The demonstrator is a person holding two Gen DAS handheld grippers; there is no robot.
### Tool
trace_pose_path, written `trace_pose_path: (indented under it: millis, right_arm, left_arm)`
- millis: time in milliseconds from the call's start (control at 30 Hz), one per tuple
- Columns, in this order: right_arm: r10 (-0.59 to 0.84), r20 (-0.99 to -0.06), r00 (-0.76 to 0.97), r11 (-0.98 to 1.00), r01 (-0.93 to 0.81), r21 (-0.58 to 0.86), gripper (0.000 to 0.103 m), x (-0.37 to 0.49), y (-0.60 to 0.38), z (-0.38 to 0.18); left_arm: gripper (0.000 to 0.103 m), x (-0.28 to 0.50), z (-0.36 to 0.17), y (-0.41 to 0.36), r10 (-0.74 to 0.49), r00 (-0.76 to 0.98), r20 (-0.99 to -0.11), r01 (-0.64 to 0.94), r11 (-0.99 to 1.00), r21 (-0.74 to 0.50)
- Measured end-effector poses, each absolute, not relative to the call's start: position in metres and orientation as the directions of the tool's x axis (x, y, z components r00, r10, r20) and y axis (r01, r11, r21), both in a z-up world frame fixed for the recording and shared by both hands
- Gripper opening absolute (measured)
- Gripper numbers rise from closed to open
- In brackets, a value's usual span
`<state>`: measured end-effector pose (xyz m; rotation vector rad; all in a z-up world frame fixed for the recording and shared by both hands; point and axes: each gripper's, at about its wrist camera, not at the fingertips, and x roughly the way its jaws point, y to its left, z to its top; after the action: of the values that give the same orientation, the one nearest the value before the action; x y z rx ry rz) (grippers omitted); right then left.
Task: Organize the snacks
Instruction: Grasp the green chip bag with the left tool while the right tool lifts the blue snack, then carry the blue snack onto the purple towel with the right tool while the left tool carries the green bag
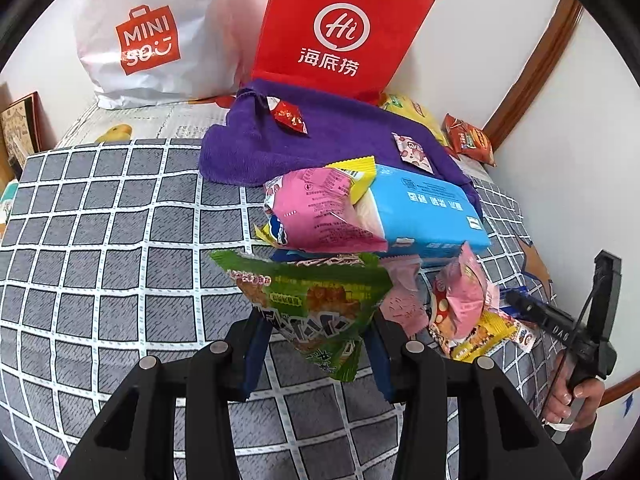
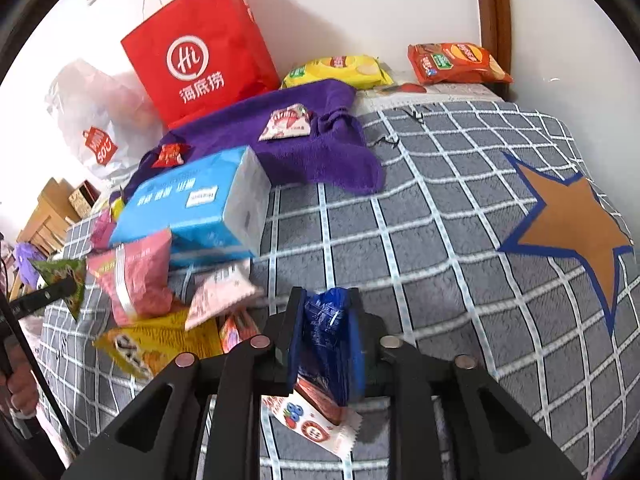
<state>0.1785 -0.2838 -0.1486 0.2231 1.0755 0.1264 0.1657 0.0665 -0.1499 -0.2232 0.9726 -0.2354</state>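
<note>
My left gripper (image 1: 316, 340) is shut on a green snack packet (image 1: 316, 300) and holds it above the grey checked bedspread (image 1: 100, 240). My right gripper (image 2: 326, 340) is shut on a blue snack packet (image 2: 324, 336), with a white berry-print wrapper (image 2: 312, 428) hanging below it. A pile of snacks lies ahead: a blue tissue pack (image 1: 424, 208) (image 2: 192, 208), pink packets (image 1: 320, 208) (image 2: 136, 276) and a yellow packet (image 2: 156, 344). A purple towel (image 1: 312, 140) (image 2: 288, 136) carries small red (image 1: 290, 116) and strawberry (image 2: 286, 122) packets.
A red paper bag (image 1: 340, 28) (image 2: 200, 48) and a white plastic bag (image 1: 148, 40) stand against the wall. Yellow (image 2: 340, 70) and orange (image 2: 456, 62) chip bags lie by the headboard. An orange star patch (image 2: 572, 220) marks the bedspread at right.
</note>
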Motion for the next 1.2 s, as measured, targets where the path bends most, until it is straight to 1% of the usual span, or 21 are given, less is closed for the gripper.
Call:
trace_pose_path:
  millis: [33,133,200,267,333,400,467,667,833,1200]
  right_arm:
    - [0.208,-0.864,0.458,0.973,-0.002,0.233,0.037,0.177,-0.283,-0.151]
    - [0.192,-0.877,0.440,0.978,-0.007,0.211,0.039,0.172,-0.283,-0.160]
    - [0.216,-0.873,0.436,0.971,-0.001,0.239,0.039,0.171,-0.285,-0.166]
    - [0.228,-0.865,0.447,0.968,-0.010,0.250,0.027,0.171,-0.286,-0.166]
    - [0.243,-0.856,0.457,0.964,-0.015,0.266,0.022,0.171,-0.285,-0.161]
    - [0.226,-0.843,0.487,0.968,-0.013,0.252,0.020,0.170,-0.285,-0.150]
    - [0.208,-0.834,0.511,0.972,-0.011,0.236,0.020,0.169,-0.285,-0.138]
    - [0.204,-0.803,0.560,0.966,0.016,0.257,0.020,0.172,-0.293,-0.103]
    - [0.217,-0.772,0.598,0.962,0.006,0.275,0.020,0.180,-0.287,-0.074]
    - [0.299,-0.744,0.598,0.947,-0.089,0.308,0.020,0.213,-0.242,-0.049]
  left_arm:
    - [0.042,0.166,-0.150,0.066,-0.296,0.541,-0.787,0.096,0.952,-0.292]
    - [0.042,0.164,-0.150,0.064,-0.306,0.538,-0.786,0.097,0.948,-0.302]
    - [0.042,0.165,-0.150,0.061,-0.314,0.534,-0.785,0.100,0.945,-0.310]
    - [0.042,0.165,-0.149,0.058,-0.316,0.534,-0.784,0.105,0.945,-0.309]
    - [0.042,0.164,-0.144,0.055,-0.313,0.540,-0.781,0.114,0.947,-0.300]
    - [0.042,0.163,-0.138,0.053,-0.314,0.548,-0.775,0.122,0.947,-0.297]
    - [0.042,0.164,-0.131,0.052,-0.322,0.555,-0.767,0.131,0.945,-0.301]
    - [0.042,0.170,-0.109,0.040,-0.347,0.571,-0.744,0.174,0.937,-0.303]
    - [0.042,0.180,-0.098,0.028,-0.362,0.571,-0.736,0.197,0.932,-0.305]
    - [0.042,0.207,-0.080,0.012,-0.409,0.558,-0.722,0.229,0.912,-0.340]
